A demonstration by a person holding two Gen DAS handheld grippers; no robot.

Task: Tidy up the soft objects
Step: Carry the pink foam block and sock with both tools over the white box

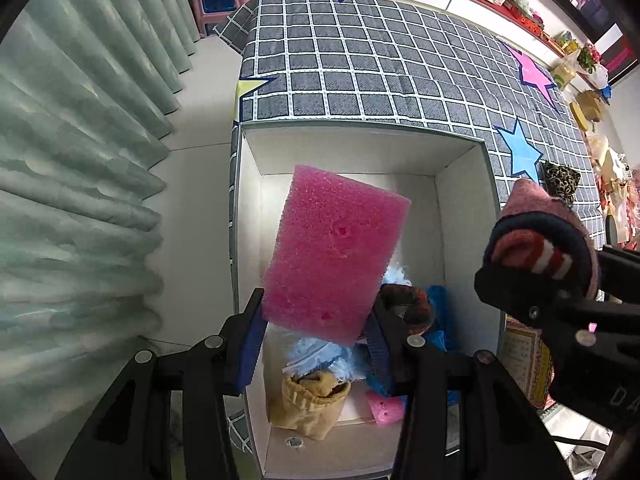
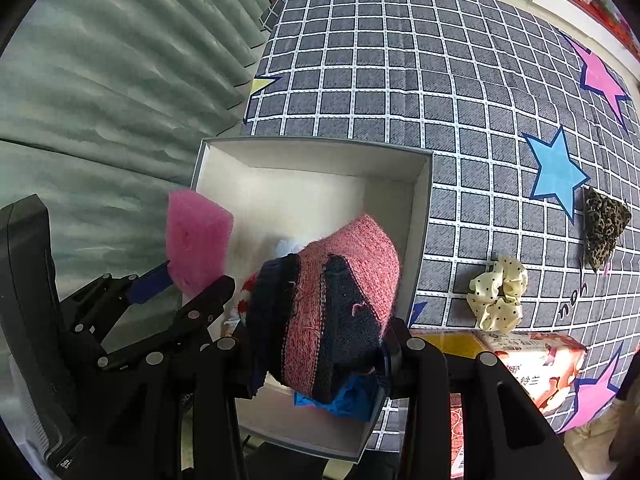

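**Both grippers holding soft items over the box**

Directly above the white open box [image 1: 460, 184], the left gripper [image 1: 318, 320] is clamping a porous pink rectangular sponge [image 1: 336, 252], long axis upright and slightly tilted. The right gripper [image 2: 320, 360] is squeezing a fuzzy pink-and-navy rolled sock [image 2: 332, 304].

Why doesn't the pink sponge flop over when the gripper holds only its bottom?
The pink sponge is probably springy foam: it stands up straight above the left gripper. Its holey surface suggests it is very light. It likely squashes where the gripper pinches it, then puffs back.
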